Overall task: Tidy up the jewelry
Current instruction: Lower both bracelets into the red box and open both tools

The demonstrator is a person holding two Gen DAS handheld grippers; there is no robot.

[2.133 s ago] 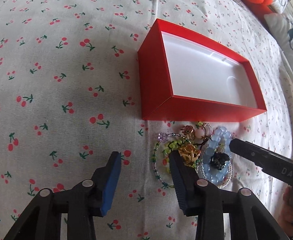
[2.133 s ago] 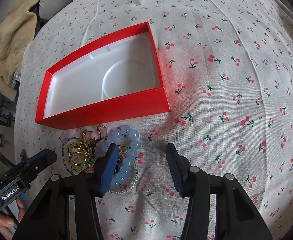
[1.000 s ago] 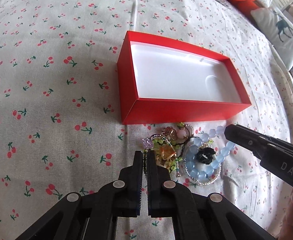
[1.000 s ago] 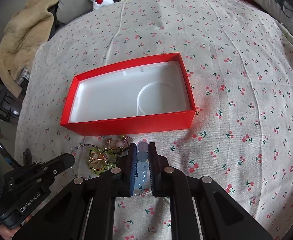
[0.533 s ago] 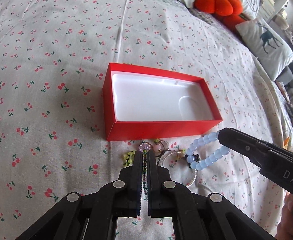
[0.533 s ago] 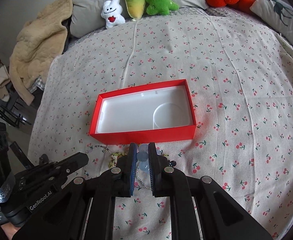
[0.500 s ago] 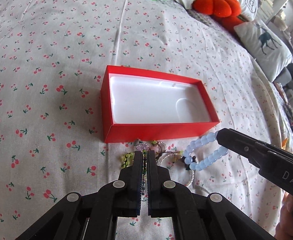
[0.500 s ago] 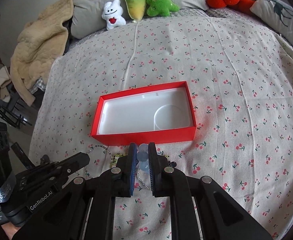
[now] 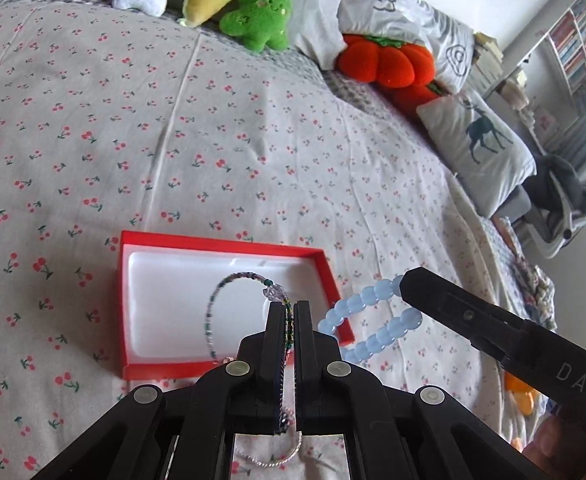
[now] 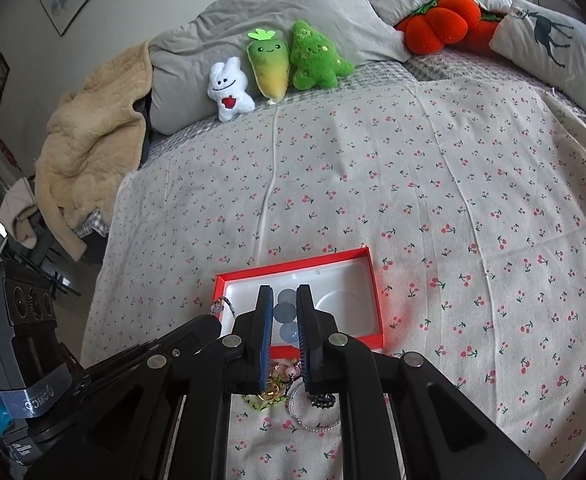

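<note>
My left tongs (image 9: 289, 314) pinch a thin seed-bead bracelet (image 9: 229, 300); my right tongs (image 10: 285, 308) clamp a chunky, translucent pale-blue bead bracelet (image 9: 373, 320).

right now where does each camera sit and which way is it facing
Left wrist: on the left gripper, looking down its fingers at the red box and bed; it pinches a thin beaded bracelet; the right gripper and a hand show at right.
Right wrist: on the right gripper, facing the box and plush toys; it grips a blue bead bracelet; the left gripper's body shows at lower left.
Shared: box, both bracelets, cherry-print sheet, plush toys.
</note>
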